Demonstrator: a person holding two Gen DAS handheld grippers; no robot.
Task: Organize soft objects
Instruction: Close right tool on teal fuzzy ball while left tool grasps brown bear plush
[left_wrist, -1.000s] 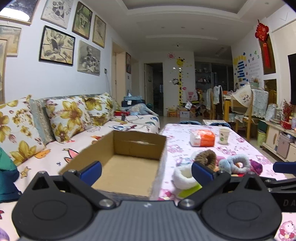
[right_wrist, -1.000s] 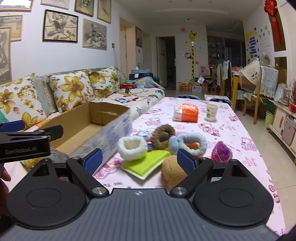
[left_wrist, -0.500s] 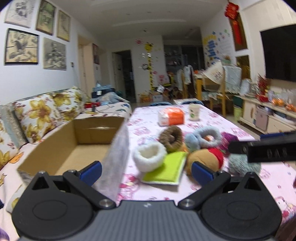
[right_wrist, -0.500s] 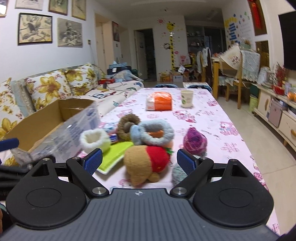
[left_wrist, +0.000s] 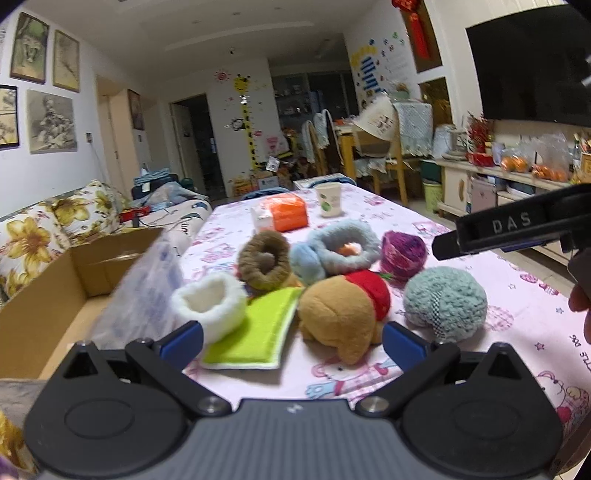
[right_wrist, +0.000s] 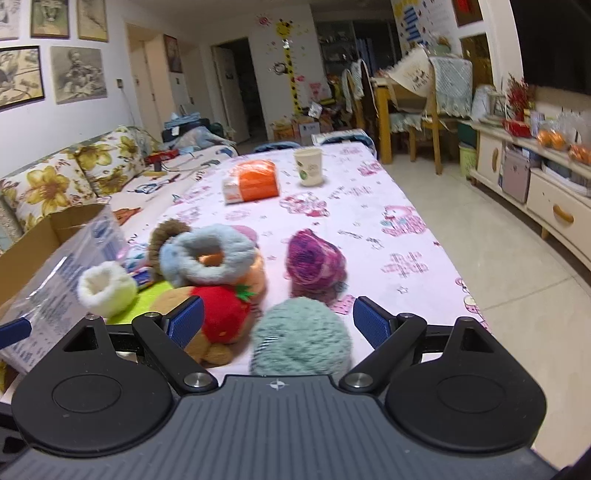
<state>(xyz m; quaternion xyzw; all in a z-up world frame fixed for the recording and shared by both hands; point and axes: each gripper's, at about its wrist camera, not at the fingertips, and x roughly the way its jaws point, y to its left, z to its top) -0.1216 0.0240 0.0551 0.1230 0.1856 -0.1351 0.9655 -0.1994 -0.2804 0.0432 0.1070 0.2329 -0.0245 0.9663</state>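
Soft things lie in a heap on the pink tablecloth (left_wrist: 369, 206): a white fluffy ring (left_wrist: 208, 304), a green pad (left_wrist: 255, 332), a brown plush with a red strawberry (left_wrist: 343, 314), a brown ring (left_wrist: 264, 260), a blue ring (left_wrist: 341, 245), a purple yarn ball (left_wrist: 402, 253) and a teal fluffy ball (left_wrist: 445, 302). An open cardboard box (left_wrist: 44, 299) stands left of the heap. My left gripper (left_wrist: 291, 341) is open and empty just before the green pad and plush. My right gripper (right_wrist: 277, 321) is open and empty, with the teal ball (right_wrist: 301, 341) between its fingers.
An orange tissue pack (left_wrist: 282, 216) and a paper cup (left_wrist: 328, 199) stand farther back on the table. A floral sofa (left_wrist: 55, 225) runs along the left. A cabinet (right_wrist: 535, 184) and chairs stand on the right across bare floor.
Both grippers have swung right, away from the box and toward the heap of soft things. The right gripper has closed in on the teal ball. Both stayed open.
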